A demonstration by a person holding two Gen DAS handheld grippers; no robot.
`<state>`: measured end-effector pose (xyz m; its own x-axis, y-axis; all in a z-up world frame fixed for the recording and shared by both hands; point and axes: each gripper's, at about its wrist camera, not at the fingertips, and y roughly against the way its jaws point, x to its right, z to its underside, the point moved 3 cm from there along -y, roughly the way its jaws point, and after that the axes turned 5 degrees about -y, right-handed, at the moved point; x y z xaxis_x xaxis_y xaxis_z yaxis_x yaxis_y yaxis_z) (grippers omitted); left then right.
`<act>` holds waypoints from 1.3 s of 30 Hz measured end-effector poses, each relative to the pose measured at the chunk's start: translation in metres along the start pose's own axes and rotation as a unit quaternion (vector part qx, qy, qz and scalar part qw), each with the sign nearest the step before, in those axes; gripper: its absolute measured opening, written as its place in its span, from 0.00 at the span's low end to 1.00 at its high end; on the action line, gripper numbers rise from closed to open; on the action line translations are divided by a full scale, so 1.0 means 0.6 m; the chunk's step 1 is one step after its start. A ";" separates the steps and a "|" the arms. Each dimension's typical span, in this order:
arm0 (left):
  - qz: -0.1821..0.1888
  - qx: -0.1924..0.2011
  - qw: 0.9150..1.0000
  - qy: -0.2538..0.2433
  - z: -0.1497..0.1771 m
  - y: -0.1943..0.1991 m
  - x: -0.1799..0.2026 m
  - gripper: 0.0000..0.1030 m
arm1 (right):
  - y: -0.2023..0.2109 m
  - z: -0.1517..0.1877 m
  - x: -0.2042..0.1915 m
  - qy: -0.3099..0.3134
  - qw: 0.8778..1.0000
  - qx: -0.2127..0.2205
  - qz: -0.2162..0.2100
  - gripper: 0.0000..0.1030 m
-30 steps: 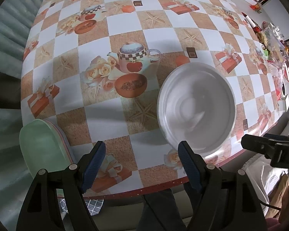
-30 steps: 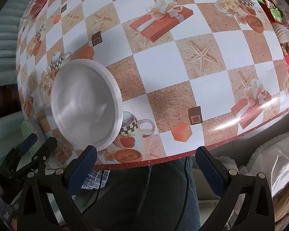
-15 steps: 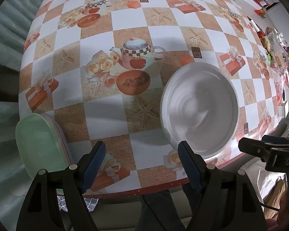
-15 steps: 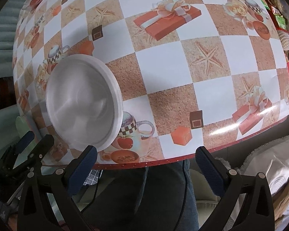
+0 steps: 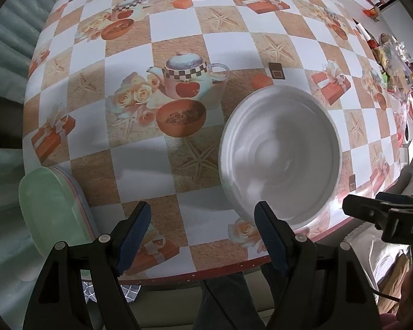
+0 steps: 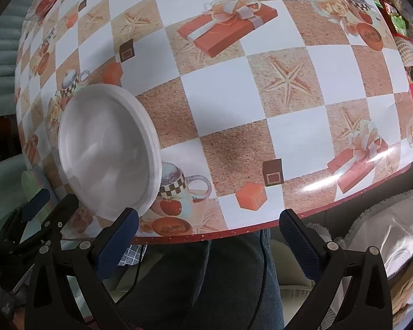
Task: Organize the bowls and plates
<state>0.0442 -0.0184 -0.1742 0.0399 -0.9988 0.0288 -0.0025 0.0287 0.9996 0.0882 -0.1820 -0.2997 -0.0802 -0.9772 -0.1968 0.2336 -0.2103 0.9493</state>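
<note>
Bowl (image 5: 279, 154), white and empty, sits close to the counter (image 5: 179, 55) edge nearest the person; both claws, left claw (image 5: 203, 236) and right claw (image 6: 209, 244), hang agape, empty. A careless nudge could tip it off.

The tablecloth (image 6: 223, 104) is looking like smooth, glossy vinyl, catching streaks of light near its edge. The white bowl (image 5: 280, 154) is showing a smooth, softly shiny glazed surface, like ceramic. The green plate (image 5: 49, 211) is appearing smooth with a dull sheen. The fingers (image 6: 118, 244) are wearing dark blue pads with a fine ribbed texture, set on matt black plastic frames. The trousers (image 6: 228, 280) are looking like matt denim cloth.
</note>
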 end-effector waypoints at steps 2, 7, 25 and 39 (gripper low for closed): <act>0.000 0.001 1.000 -0.001 0.000 0.000 0.001 0.78 | 0.001 0.000 0.000 0.000 1.000 -0.001 0.000 1.00; -0.002 0.005 1.000 0.002 -0.005 0.002 -0.001 0.78 | 0.003 -0.008 -0.002 0.007 1.000 0.001 -0.001 1.00; -0.023 -0.006 1.000 -0.003 -0.050 -0.040 0.011 0.78 | -0.008 -0.068 -0.045 0.028 0.999 0.013 -0.011 1.00; -0.017 -0.010 1.000 0.018 -0.074 -0.101 0.016 0.79 | -0.074 -0.128 -0.060 0.042 0.999 0.002 0.028 1.00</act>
<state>0.0891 -0.0282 -0.2342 0.0764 -0.9971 -0.0051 0.0198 -0.0036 0.9998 0.1550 -0.1398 -0.3539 0.0144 -0.9864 -0.1638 0.2323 -0.1560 0.9601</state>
